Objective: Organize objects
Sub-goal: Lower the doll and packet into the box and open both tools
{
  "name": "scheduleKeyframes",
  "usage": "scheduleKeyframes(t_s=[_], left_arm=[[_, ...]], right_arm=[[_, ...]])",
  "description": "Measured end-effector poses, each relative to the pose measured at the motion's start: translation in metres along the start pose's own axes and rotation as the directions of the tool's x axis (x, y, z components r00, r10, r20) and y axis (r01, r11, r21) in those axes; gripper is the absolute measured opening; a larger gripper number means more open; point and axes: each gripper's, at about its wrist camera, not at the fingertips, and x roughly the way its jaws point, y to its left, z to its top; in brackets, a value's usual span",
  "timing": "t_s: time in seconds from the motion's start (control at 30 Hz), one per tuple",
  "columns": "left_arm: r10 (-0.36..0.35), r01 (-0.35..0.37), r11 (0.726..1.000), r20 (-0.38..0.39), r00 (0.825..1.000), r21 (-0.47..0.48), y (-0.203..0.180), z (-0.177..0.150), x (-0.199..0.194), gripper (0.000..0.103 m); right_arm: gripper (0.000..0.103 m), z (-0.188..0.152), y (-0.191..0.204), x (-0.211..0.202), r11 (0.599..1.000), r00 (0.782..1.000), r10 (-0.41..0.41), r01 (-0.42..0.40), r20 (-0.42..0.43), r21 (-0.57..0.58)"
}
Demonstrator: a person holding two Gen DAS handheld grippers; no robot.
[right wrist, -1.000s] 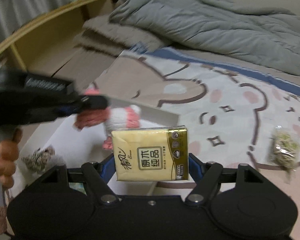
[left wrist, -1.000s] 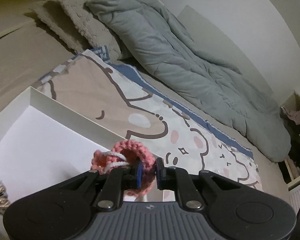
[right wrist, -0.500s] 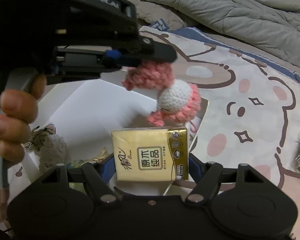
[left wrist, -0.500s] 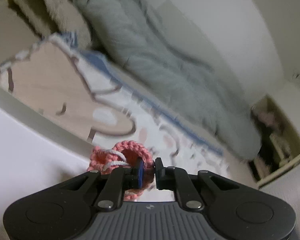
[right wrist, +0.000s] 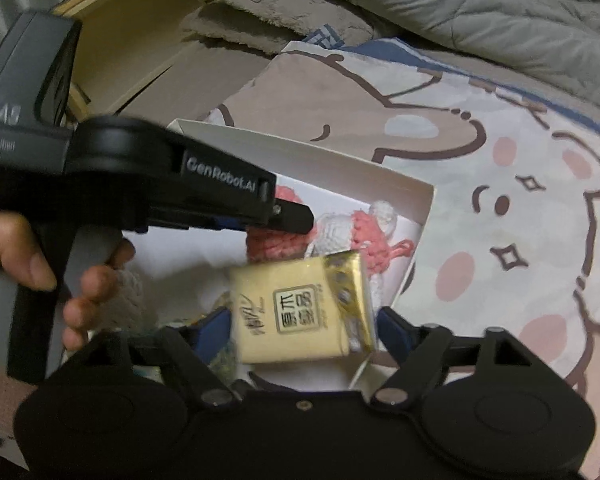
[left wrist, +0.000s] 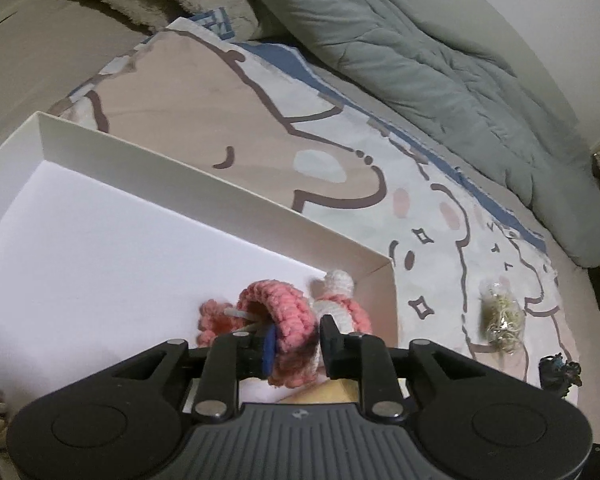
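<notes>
Claws opening | crochet toy, tissue pack lowered into box

Bare floor of the white box across its left and middle; far right corner crowded by pink crochet toy and tissue pack; box walls bounding entry; open bedsheet right of it, save the small clear bag

tissue pack motion-blurred; left gripper hides part of crochet doll; small dark figure unidentifiable.
</notes>
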Motion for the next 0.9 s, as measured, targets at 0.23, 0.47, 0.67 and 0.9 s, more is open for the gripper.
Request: scheduleKeyframes(t_s=[0.23, 0.47, 0.67, 0.9], left_arm=[[0.031, -0.031, 0.999, 0.011, 0.999, -0.033, 0.009, 0.001, -0.011, 0.030], [0.078, -0.077, 0.997, -0.021, 0.997, 0.013, 0.001, -0.004, -0.005, 0.021], [0.095, -0.094, 0.994, -0.017, 0.995, 0.064, -0.012, -0.008, -0.006, 0.023], [0.128, -0.131, 0.987, 0.035, 0.991, 0.098, -0.019, -0.009, -0.031, 0.056]], right_arm=[[0.082, -0.001, 0.000, -0.009, 1.000, 1.000, -0.004, 0.004, 0.009, 0.002], [0.080, -0.003, -0.004, -0.018, 1.000, 1.000, -0.016, 0.016, 0.010, 0.002], [0.078, -0.005, -0.009, -0.023, 0.999, 0.999, -0.036, 0.036, 0.008, 0.008], [0.078, -0.007, -0.016, -0.038, 0.999, 0.998, -0.027, 0.025, 0.048, 0.046]])
